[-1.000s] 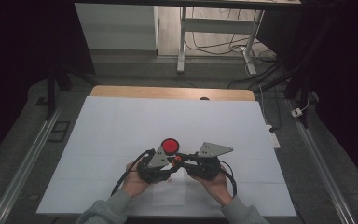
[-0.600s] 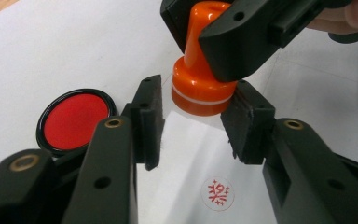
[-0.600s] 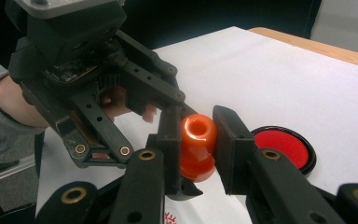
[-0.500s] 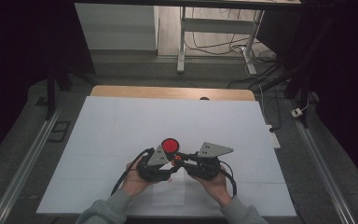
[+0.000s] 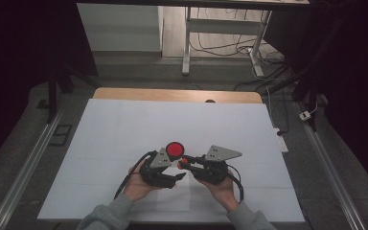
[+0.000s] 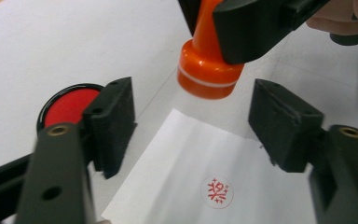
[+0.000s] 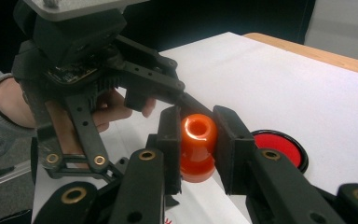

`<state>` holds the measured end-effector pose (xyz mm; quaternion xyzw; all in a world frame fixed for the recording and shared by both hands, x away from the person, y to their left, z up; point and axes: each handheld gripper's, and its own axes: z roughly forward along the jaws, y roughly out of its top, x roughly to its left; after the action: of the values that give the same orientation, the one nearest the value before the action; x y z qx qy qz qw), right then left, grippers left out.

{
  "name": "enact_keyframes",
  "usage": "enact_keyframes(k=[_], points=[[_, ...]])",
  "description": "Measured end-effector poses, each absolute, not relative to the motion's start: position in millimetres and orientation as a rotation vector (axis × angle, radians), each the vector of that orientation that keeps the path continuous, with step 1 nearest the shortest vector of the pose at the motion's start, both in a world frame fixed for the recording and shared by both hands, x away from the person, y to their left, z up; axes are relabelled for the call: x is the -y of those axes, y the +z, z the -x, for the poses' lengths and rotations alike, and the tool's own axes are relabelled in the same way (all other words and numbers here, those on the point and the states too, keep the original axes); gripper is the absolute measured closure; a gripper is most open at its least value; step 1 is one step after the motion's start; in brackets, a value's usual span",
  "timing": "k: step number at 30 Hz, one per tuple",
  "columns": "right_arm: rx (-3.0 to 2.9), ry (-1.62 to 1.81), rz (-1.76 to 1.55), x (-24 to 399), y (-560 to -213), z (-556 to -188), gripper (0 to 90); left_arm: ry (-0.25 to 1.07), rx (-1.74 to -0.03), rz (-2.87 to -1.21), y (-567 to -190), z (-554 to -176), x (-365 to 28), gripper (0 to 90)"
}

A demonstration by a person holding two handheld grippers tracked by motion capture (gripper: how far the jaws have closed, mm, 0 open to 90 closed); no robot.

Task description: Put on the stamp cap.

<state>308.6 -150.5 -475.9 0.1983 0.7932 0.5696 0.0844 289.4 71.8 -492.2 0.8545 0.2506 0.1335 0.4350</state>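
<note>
Orange stamp (image 7: 197,144) clamped by right gripper (image 7: 196,140), lifted over paper sheet (image 6: 205,172) beside red ink pad (image 5: 175,150); left gripper (image 6: 191,126) jaws just opened wide, empty, freeing the sheet

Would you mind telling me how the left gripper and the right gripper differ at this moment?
The left gripper has nothing between its jaws, which have just been opening above the stamped white paper sheet. The right gripper is shut on the orange plastic stamp, held off the paper. Both are black, hand-held, and close together beside the round red ink pad.
</note>
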Motion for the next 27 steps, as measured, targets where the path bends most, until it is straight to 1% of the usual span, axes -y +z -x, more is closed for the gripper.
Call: enact_keyframes(k=[10, 15, 27], points=[[-2.343, 1.703, -0.600, 154.7, -473.4, -310.8, 72.2, 0.332, -0.649, -2.112, -488.3, -286.1, -84.6, 22.9], [-2.331, 1.693, -0.619, 157.5, -472.2, -312.3, 72.2, 0.332, -0.680, -2.109, -487.9, -282.1, -97.2, 19.1], [-2.310, 1.693, -0.643, 164.5, -469.9, -315.8, 72.2, 0.354, -0.759, -2.072, -488.3, -267.7, -143.9, 18.0]])
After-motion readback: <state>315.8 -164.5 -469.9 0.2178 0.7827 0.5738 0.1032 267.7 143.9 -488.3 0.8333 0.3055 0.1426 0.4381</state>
